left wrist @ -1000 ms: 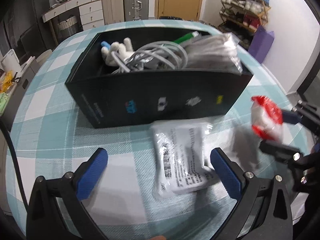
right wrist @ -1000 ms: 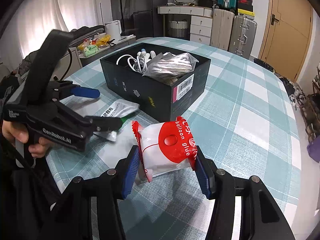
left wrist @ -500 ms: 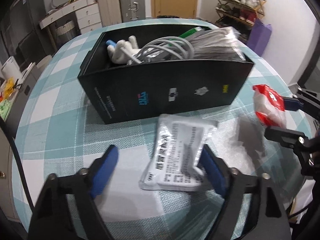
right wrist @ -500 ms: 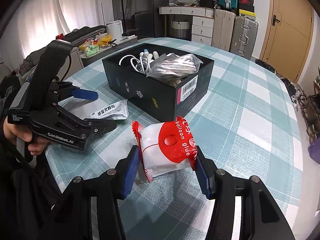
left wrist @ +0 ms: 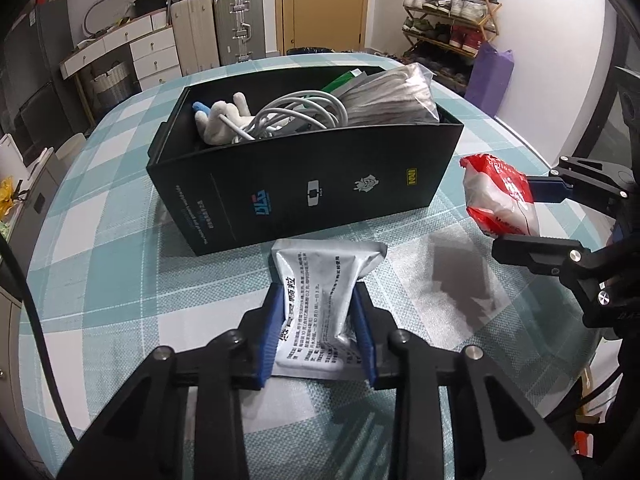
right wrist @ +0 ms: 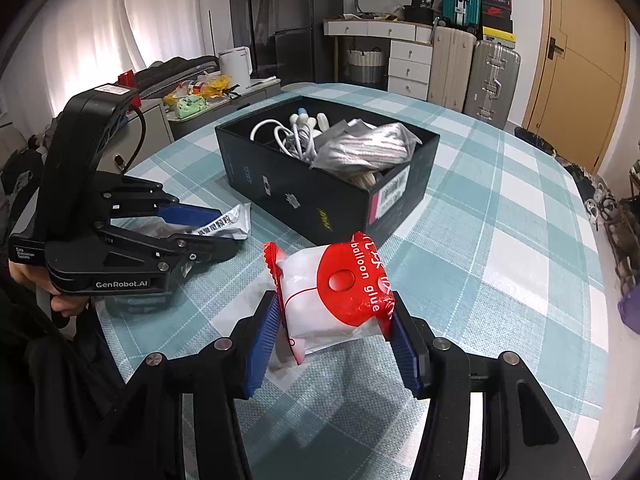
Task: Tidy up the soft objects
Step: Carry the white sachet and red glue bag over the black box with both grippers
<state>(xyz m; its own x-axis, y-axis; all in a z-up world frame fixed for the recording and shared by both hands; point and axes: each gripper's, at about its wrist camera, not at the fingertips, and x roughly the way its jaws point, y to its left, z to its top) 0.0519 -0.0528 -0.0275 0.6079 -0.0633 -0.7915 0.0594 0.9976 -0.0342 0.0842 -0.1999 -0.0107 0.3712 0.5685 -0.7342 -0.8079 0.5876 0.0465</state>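
A silver foil packet (left wrist: 320, 264) with black print lies on the checked tablecloth just in front of the black box (left wrist: 312, 184). My left gripper (left wrist: 318, 292) is closing on this packet; its blue pads press both sides and the foil buckles. In the right wrist view the left gripper (right wrist: 228, 229) reaches low over the table. My right gripper (right wrist: 333, 300) is shut on a red and white balloon glue packet (right wrist: 340, 292), held above the cloth to the right of the box. The box holds white cables (left wrist: 304, 114), a white glove and a grey bag (left wrist: 388, 98).
The round table (right wrist: 500, 220) carries a teal and white checked cloth. Suitcases (left wrist: 236, 24) and drawers stand behind it, with a shoe rack (left wrist: 452, 20) and a purple bag at the far right. A hand (right wrist: 28, 276) holds the left gripper's handle.
The left gripper's jaws went from wide open around the silver packet to pressed on its sides, crumpling it. The right gripper held still with the balloon glue packet.
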